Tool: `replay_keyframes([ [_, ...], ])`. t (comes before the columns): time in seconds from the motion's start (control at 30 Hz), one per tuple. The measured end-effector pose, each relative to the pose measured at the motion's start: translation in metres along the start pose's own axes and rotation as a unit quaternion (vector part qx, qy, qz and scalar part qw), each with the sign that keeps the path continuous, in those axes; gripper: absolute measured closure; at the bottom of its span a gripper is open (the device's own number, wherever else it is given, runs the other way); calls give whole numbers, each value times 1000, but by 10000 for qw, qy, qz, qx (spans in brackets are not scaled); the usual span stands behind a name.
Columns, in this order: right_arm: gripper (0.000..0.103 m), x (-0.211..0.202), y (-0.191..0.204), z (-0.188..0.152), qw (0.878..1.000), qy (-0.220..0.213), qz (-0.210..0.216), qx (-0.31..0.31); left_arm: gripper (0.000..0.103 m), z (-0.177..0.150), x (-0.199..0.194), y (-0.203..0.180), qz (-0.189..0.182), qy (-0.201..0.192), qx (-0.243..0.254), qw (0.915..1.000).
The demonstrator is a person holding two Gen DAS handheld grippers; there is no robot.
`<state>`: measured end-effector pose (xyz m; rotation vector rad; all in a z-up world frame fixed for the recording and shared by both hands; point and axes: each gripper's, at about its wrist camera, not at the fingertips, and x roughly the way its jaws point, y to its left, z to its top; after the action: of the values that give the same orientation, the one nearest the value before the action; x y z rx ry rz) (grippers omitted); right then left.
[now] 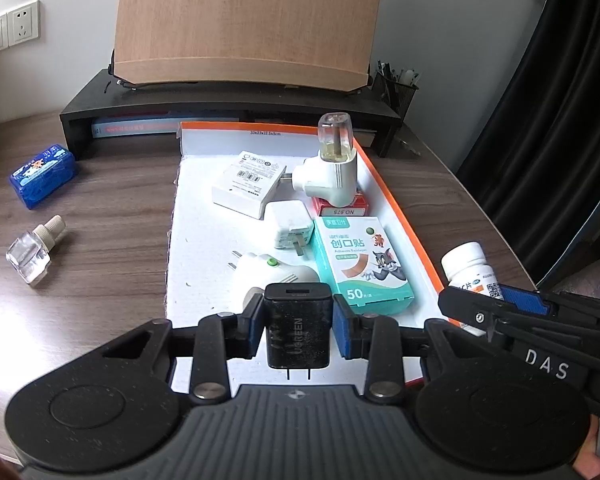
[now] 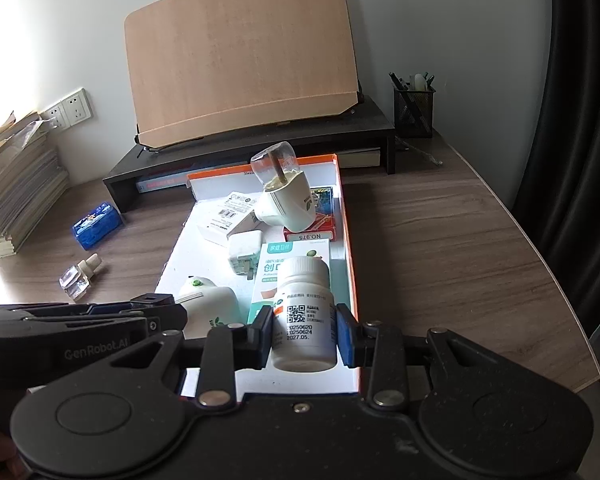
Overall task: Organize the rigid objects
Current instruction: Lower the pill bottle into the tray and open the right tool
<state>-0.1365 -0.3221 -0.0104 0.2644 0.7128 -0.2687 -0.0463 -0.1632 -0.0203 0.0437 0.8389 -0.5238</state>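
Note:
My left gripper is shut on a black UGREEN charger, held over the near end of the white tray with orange rim. My right gripper is shut on a white pill bottle, held over the tray's near right part; the bottle also shows in the left wrist view. In the tray lie a bandage box, a white charger, a white box, a red box, a mosquito plug-in with bottle and another white plug-in.
On the desk left of the tray lie a blue box and a clear refill bottle. A black monitor riser with a wooden board stands behind. A pen holder is at the back right, stacked books at the left.

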Motion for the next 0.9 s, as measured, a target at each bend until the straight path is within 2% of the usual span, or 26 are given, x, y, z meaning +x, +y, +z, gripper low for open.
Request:
replay_keyframes([
  [0.9, 63, 3, 12, 0, 9998, 48, 143, -100, 67, 0, -1, 2, 14, -8, -36, 10000],
])
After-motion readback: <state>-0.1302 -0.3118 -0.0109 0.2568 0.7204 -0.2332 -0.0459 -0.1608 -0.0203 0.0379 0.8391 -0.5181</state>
